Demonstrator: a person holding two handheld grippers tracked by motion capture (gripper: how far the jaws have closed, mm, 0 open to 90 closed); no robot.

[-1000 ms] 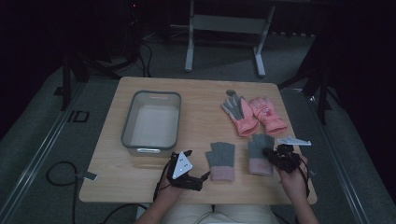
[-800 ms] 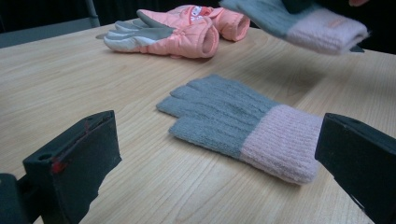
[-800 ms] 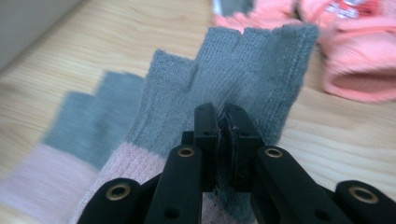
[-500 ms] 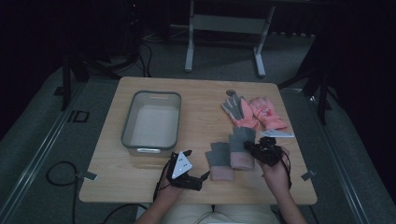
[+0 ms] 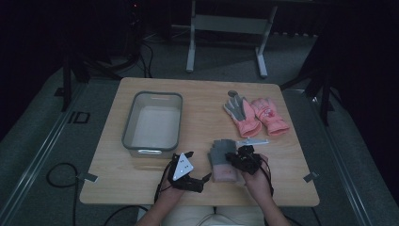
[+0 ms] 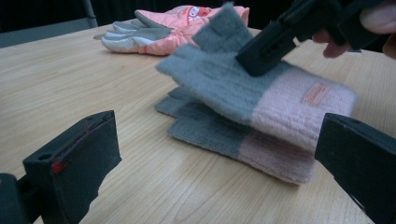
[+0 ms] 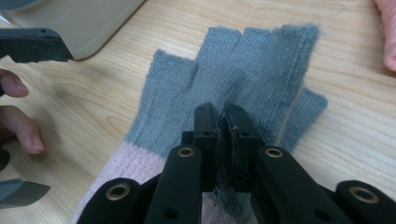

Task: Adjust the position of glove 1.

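Two grey fingerless gloves with pink cuffs are at the table's front. My right gripper (image 5: 241, 157) (image 7: 220, 116) is shut on the grey knit of one glove (image 7: 252, 60) (image 6: 224, 79) and holds it tilted just above the other glove (image 6: 210, 130), which lies flat on the wood. The held glove (image 5: 220, 157) overlaps the lower one almost fully. My left gripper (image 5: 196, 166) (image 6: 215, 168) rests open near the front edge, its jaws wide apart and aimed at both gloves, touching neither.
A grey plastic bin (image 5: 151, 101) stands at the middle left. A pair of pink winter gloves (image 5: 256, 115) (image 6: 177, 23) lies at the back right. A small pale strip (image 5: 251, 141) lies just behind the right gripper.
My right gripper has carried the glove leftward, from beside the other glove to right over it. The left gripper has stayed put.
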